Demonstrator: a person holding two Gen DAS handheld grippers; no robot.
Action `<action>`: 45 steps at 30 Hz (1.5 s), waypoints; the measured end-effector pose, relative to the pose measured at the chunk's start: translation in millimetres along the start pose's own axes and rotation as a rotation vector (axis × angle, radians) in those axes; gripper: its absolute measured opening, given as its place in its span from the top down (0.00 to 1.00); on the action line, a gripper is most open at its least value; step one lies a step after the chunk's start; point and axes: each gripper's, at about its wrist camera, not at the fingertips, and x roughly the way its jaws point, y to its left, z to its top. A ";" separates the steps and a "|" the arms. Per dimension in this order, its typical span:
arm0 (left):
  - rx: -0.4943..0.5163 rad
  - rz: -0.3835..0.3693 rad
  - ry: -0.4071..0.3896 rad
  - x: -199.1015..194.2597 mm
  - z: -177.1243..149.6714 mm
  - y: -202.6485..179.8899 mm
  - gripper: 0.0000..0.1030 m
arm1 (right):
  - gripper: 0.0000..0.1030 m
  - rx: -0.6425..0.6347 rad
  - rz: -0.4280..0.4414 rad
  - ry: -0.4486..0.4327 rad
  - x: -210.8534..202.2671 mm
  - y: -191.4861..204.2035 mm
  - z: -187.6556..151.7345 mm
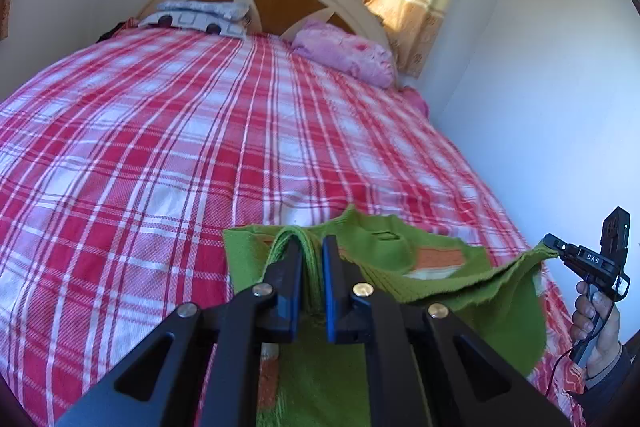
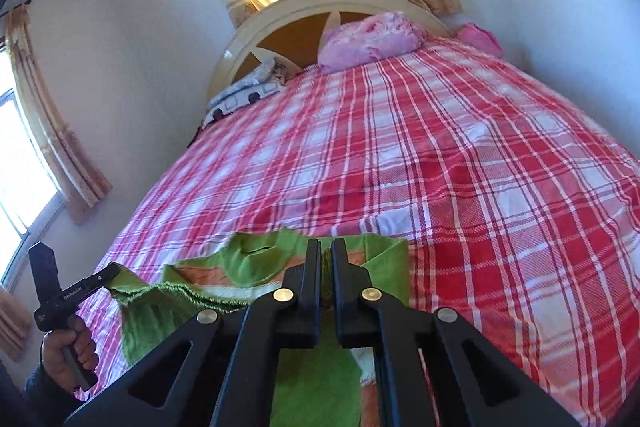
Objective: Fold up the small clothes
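Green knitted garment point(image 1: 404, 259), with orange and white bands, is hanging stretched between the two grippers over the near end of the bed point(image 1: 168, 147), its lower part drooping below the lenses. The left gripper point(image 1: 312, 255) is pinching a bunched edge, its fingers point(image 1: 332, 267) nearly together on the cloth; the right gripper point(image 2: 326, 259) is clamping the opposite edge, fingers narrow on thin fabric. The knit looks light, soft and floppy, probably stretchy, so it is sagging in the middle and likely needs holding at corners or hems to keep the fold line straight. What kind of garment this is remains hard to say: its lower part is running out of frame and the linkages are covering the middle. The hanging cloth is blurred in both wrist views.
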 end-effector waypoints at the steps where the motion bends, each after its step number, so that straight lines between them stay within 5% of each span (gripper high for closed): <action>1: -0.004 0.008 0.010 8.3 0.6 3.2 0.90 | 0.96 0.010 -0.003 0.013 8.8 -3.4 1.9; 6: 0.015 0.085 0.043 46.9 -0.4 8.7 0.84 | 0.96 0.018 -0.059 0.095 62.3 -22.9 8.7; 9: 0.029 0.125 0.034 51.4 -4.2 11.7 0.83 | 0.90 -0.003 -0.191 0.115 89.8 -35.5 9.9; 10: 0.033 0.123 0.040 50.3 -6.0 13.2 0.83 | 0.80 -0.013 -0.222 0.114 93.4 -36.9 10.1; 11: 0.040 0.131 0.040 48.0 -7.1 14.4 0.80 | 0.49 -0.008 -0.237 0.113 96.6 -42.5 9.9; 12: 0.051 0.147 0.032 41.2 -9.9 15.8 0.77 | 0.32 0.011 -0.214 0.110 95.6 -46.7 8.7; 14: 0.061 0.160 0.016 29.6 -15.2 17.9 0.58 | 0.32 0.031 -0.178 0.099 89.1 -53.3 4.9; 16: 0.075 0.176 -0.001 12.8 -25.5 18.5 0.49 | 0.32 0.019 -0.184 0.105 79.8 -55.9 -3.0; 22: 0.161 0.200 0.029 -5.3 -56.6 9.2 0.49 | 0.32 -0.031 -0.125 0.136 40.0 -46.0 -38.5; 26: 0.229 0.200 0.071 10.0 -48.3 -2.0 0.48 | 0.34 -0.158 -0.154 0.154 39.6 -24.9 -42.3; 30: 0.294 0.210 0.069 28.5 -29.1 -9.9 0.37 | 0.35 -0.195 -0.150 0.186 58.1 -12.0 -31.0; 33: 0.345 0.189 0.097 52.0 -18.5 -16.3 0.37 | 0.44 -0.233 -0.162 0.211 79.9 -6.8 -23.8; 37: 0.388 0.202 0.142 78.0 -15.9 -20.5 0.37 | 0.44 -0.262 -0.165 0.259 107.9 -5.9 -21.2; 39: 0.398 0.216 0.190 92.3 -18.7 -19.0 0.48 | 0.48 -0.277 -0.177 0.290 120.4 -7.4 -22.8; 40: 0.403 0.221 0.224 100.2 -21.4 -16.5 0.72 | 0.53 -0.280 -0.188 0.304 125.9 -8.4 -23.5; 41: 0.406 0.226 0.243 104.1 -23.3 -14.4 0.86 | 0.68 -0.283 -0.195 0.320 130.1 -10.0 -24.6; 42: 0.400 0.216 0.244 103.9 -25.0 -12.1 0.86 | 0.88 -0.289 -0.198 0.334 133.8 -11.6 -25.9; 45: 0.390 0.178 0.171 86.5 -22.3 -10.8 0.89 | 0.95 -0.330 -0.194 0.311 129.2 -8.3 -27.1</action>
